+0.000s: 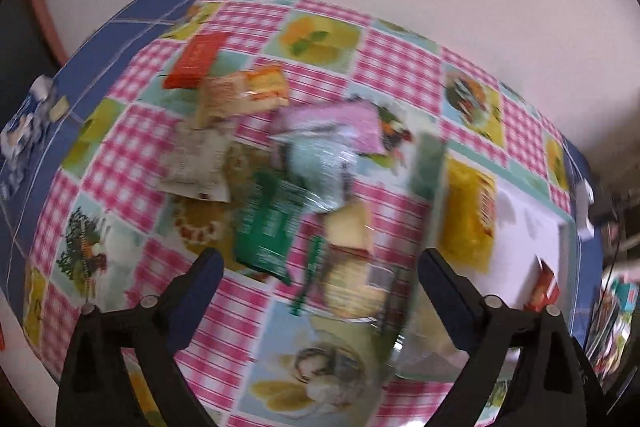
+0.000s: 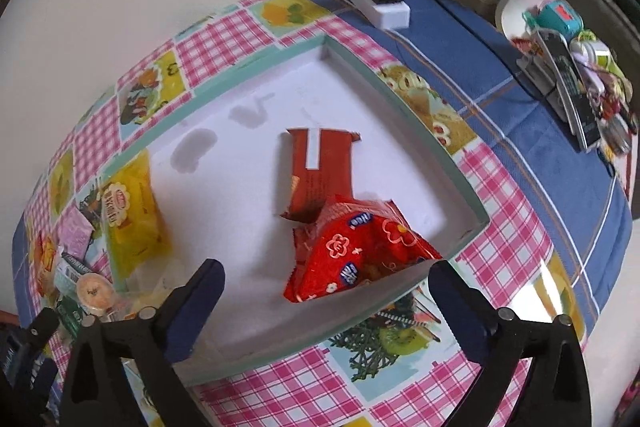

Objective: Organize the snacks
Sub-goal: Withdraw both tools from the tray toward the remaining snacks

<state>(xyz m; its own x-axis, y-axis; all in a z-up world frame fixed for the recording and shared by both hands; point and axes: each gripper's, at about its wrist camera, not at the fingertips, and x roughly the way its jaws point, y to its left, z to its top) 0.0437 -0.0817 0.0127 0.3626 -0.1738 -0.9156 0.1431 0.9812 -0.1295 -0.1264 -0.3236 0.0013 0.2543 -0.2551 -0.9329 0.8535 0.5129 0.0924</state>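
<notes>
Left gripper (image 1: pixel 320 263): jaws wide apart, empty, above a blurred pile of mixed snack packets (image 1: pixel 280 163). Right gripper (image 2: pixel 326 277): jaws wide apart, empty, over the shallow white tray (image 2: pixel 248 75) containing two red foil packets (image 2: pixel 352 251).

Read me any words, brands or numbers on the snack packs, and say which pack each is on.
Nothing reads cleanly.
Red bag: blue ovals with small white lettering, upside down, too small to read.
Yellow pack: red oval logo, lettering blurred.
Red wrapper: fine print, too small.
Pile packs: motion-blurred, unreadable.
</notes>
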